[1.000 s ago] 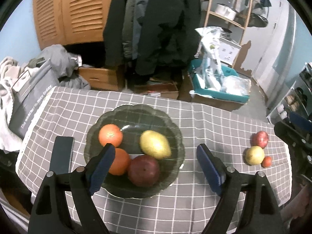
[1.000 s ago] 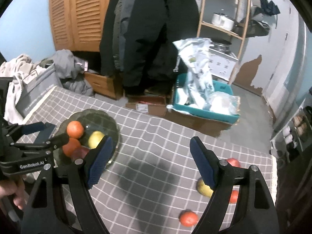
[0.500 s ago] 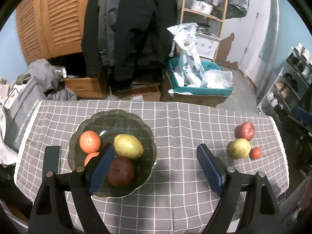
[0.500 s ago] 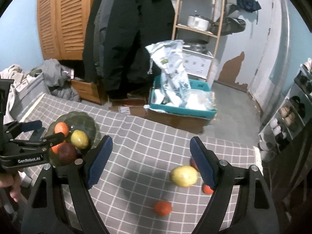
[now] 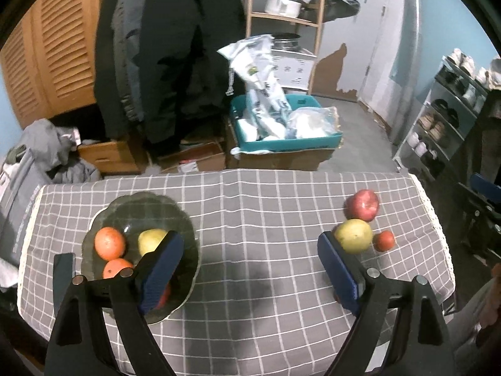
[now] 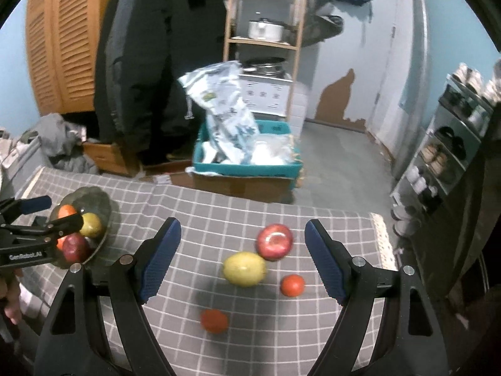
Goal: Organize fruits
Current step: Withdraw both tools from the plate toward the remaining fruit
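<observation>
The right tool [image 6: 241, 263], jaws spread and empty, has swung over the loose fruit: tomato [image 6: 214, 320] nearest, lemon [image 6: 244, 268] between its fingers, apple [image 6: 275, 242] beyond. Far left, the open left tool [image 5: 247, 269] has backed off the bowl [image 6: 103, 200]. Pickup looks next.

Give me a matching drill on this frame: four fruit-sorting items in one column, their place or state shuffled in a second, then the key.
Column 1
1. red apple
2. yellow pear
3. glass bowl
4. right gripper

Column 2
A. holds oranges and other fruit, on the table's left side
B. jaws open, above the loose fruit
C. on the cloth, just beyond the pear
D. on the cloth, nearer the camera than the apple

Pairs: 1-C, 2-D, 3-A, 4-B
</observation>
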The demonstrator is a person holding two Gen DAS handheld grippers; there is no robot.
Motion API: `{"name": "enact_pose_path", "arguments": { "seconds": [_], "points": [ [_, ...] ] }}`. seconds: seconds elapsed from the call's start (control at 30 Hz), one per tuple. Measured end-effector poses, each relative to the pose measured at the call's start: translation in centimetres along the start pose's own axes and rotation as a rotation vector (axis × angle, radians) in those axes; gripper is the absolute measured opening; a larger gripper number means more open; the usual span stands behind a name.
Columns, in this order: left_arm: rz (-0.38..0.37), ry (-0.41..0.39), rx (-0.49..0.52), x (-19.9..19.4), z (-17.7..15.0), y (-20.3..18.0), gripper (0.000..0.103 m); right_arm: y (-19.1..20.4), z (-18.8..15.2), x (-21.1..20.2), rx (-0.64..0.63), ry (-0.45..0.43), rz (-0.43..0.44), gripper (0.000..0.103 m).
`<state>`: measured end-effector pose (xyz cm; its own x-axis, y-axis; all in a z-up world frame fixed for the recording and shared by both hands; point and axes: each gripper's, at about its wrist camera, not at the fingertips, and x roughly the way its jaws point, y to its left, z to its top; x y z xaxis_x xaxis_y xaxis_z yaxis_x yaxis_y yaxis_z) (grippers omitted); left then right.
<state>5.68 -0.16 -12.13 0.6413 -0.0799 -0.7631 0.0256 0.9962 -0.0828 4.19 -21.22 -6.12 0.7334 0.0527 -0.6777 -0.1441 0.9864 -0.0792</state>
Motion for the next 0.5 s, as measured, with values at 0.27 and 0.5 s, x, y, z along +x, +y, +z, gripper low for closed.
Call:
{"name": "enact_pose_path", "arguments": {
  "seconds": [0.27, 0.5],
  "points": [
    [-0.031, 0.012, 0.056, 0.8, 0.4, -3.3, 0.091, -3.8, -0.9, 0.2, 0.061, 0.018, -0.046, 0.081],
    [-0.050, 0.027, 0.085, 1.9, 0.6, -5.4, 0.091, -5.9, -1.6, 0.5, 0.094, 0.031, -0.060, 0.081]
  ]
}}
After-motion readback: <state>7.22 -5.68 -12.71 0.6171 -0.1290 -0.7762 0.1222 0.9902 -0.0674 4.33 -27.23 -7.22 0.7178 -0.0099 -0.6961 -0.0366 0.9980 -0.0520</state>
